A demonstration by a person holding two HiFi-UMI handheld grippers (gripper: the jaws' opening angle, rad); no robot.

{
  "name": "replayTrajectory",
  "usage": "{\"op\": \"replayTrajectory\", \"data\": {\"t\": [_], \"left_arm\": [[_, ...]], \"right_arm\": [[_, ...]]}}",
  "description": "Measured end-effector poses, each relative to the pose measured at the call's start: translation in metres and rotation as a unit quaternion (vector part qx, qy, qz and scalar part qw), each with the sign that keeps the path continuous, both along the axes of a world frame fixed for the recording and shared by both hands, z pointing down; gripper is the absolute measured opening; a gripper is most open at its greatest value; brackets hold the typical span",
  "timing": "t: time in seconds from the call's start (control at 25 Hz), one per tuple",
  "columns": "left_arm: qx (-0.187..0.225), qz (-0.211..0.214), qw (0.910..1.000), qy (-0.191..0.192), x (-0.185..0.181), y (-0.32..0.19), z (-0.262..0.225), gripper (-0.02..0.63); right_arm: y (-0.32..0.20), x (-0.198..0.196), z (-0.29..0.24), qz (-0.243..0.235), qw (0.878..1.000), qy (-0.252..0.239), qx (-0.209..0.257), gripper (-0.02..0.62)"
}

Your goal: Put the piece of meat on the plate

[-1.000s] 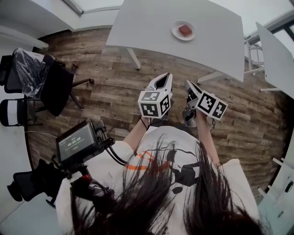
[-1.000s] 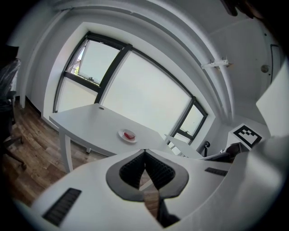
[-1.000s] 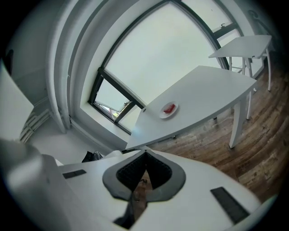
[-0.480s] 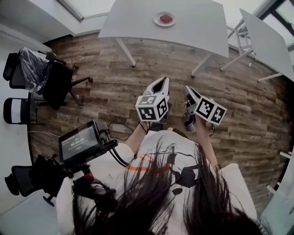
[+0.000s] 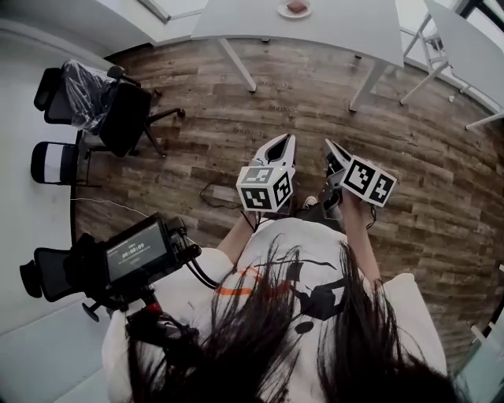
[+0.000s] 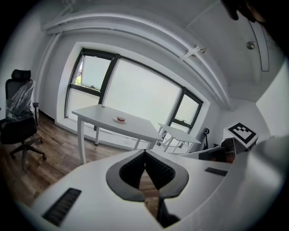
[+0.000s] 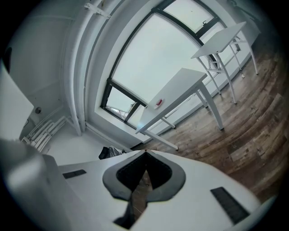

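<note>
Piece of meat is on the plate, which sits on the white table, well ahead of both grippers. Left gripper: jaws closed tip to tip, nothing between them. Right gripper: jaws also together, empty. Both are held side by side over the wooden floor, pointing toward that table. Second white table is ahead-right of the right gripper. Black office chair is off to the left of the left gripper.
</note>
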State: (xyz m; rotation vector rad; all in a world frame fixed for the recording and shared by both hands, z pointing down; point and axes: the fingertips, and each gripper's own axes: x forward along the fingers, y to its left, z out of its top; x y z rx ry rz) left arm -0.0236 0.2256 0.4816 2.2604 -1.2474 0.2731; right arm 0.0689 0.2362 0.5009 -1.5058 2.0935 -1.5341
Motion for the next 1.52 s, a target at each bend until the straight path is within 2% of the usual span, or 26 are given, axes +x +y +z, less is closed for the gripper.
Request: {"op": "replayTrajectory", "data": {"t": [0.16, 0.36, 0.56, 0.76, 1.52], "left_arm": [[0.013, -0.004, 0.9999, -0.007, -0.026, 0.002, -0.014, 0.005], [0.022, -0.009, 0.9997, -0.008, -0.03, 0.001, -0.016, 0.005], [0.044, 0.006, 0.9989, -0.015, -0.026, -0.007, -0.024, 0.005], [0.056, 0.002, 0.9984, 0.0, -0.022, -0.016, -0.037, 0.005], [0.051, 0.01, 0.9986, 0.011, -0.011, -0.009, -0.033, 0.005]], "right_arm": [[-0.003, -0.036, -0.011, -0.02, 1.0, -0.005, 0.011, 0.006], [-0.009, -0.048, -0.015, -0.039, 0.999, -0.004, 0.02, 0.006], [-0.015, -0.05, -0.02, -0.04, 0.999, -0.004, 0.027, 0.006], [-0.015, -0.054, -0.024, -0.049, 0.998, 0.005, 0.03, 0.006], [-0.006, -0.047, -0.025, -0.053, 0.998, 0.031, 0.029, 0.006]]}}
